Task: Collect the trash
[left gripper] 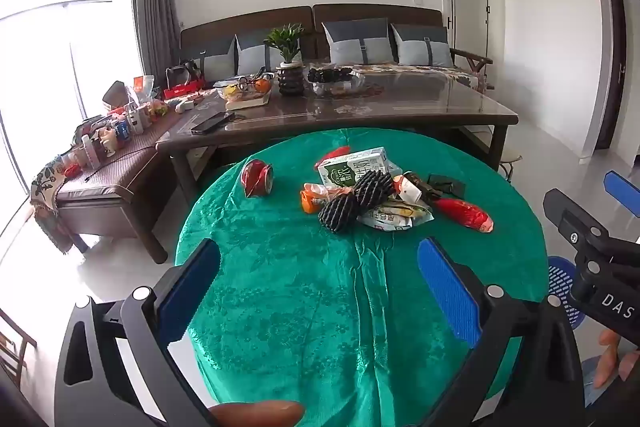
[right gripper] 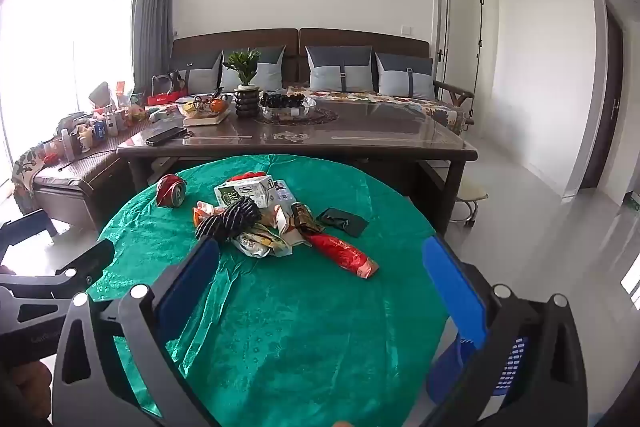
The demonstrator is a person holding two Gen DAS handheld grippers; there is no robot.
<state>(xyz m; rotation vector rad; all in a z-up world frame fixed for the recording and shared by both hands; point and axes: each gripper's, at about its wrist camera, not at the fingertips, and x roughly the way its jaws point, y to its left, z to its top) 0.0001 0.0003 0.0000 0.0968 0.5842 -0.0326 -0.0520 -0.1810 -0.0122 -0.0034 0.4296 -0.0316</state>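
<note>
Fingers [left gripper: 448,287] of the left gripper [left gripper: 320,287] and of the right gripper [right gripper: 320,287] spread wide, holding nothing, above the green tabletop [left gripper: 300,307]. Trash pile [left gripper: 372,195] lies farther on, crushed red can [left gripper: 257,178] beside it.

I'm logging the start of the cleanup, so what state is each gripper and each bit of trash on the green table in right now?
left gripper: open, empty, above the cloth
right gripper: open, empty
red can: crushed, on its side, apart from the pile
milk carton: lying flat in the pile
black foam nets: empty, lying on the pile
red wrapper: crumpled, beside the pile
blue basket: on the floor, contents hidden
</note>
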